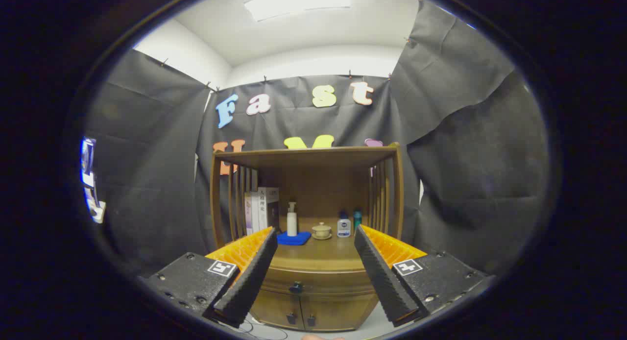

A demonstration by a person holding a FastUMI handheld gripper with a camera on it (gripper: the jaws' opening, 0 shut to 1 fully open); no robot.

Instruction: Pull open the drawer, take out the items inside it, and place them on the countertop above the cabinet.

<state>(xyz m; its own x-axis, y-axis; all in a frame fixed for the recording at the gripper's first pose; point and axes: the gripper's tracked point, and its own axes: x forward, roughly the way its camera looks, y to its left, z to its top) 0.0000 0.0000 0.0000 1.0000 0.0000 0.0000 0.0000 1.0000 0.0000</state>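
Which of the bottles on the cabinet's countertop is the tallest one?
The white pump bottle, standing beside the blue cloth left of the small cup. The two bottles right of the cup are much shorter. The open gripper holds nothing.

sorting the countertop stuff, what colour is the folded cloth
Blue; the cloth shows in the gripper view, beyond the open gripper.

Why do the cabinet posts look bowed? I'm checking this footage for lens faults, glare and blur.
Gripper view: fisheye distortion bows the cabinet posts; ceiling light glares white; drawer front lies in shade; open gripper fingers look sharp; bottle labels too small to read.
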